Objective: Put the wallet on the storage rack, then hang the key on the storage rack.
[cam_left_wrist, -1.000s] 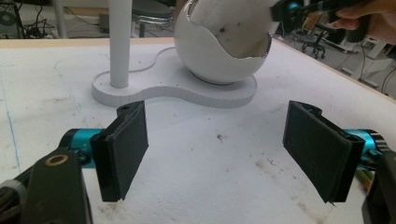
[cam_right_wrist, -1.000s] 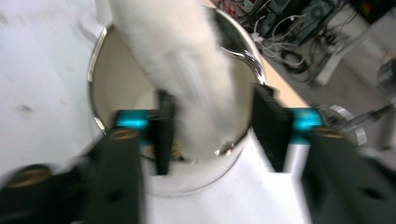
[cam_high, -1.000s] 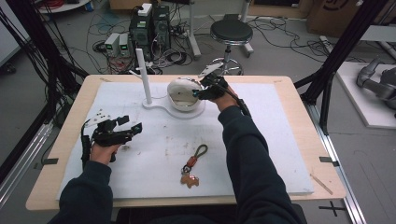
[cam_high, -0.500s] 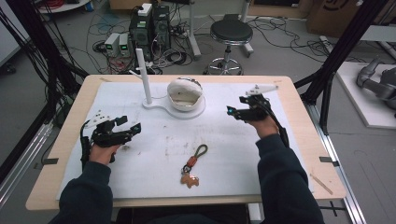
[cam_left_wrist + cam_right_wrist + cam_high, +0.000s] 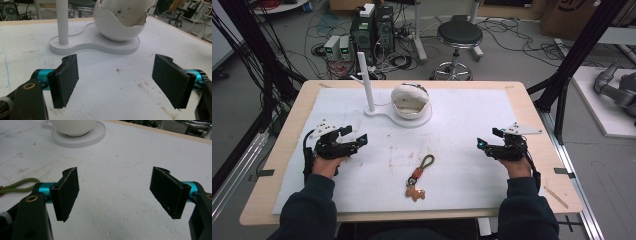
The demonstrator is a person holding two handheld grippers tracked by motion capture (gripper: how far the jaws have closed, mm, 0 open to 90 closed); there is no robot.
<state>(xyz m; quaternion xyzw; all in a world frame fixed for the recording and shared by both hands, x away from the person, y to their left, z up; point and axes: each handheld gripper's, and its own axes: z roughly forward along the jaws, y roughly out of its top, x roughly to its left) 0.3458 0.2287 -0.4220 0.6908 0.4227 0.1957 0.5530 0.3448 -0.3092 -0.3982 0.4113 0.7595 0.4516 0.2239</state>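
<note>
My left gripper (image 5: pixel 354 141) and right gripper (image 5: pixel 484 145) rest wide open and empty. The olive-cord keyring with its tan leather charm (image 5: pixel 417 178) lies between them on the white mat (image 5: pixel 462 125), cord running away from me, slightly nearer my left.

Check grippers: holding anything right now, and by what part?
Nothing held. Left gripper and right gripper both open and empty; the keychain lies untouched between them.

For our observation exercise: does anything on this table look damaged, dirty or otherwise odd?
Yes. The white egg-shaped shell on the white stand has a jagged, broken-looking rim with dark specks inside. The white table cover carries brownish smudges near the keychain.
</note>
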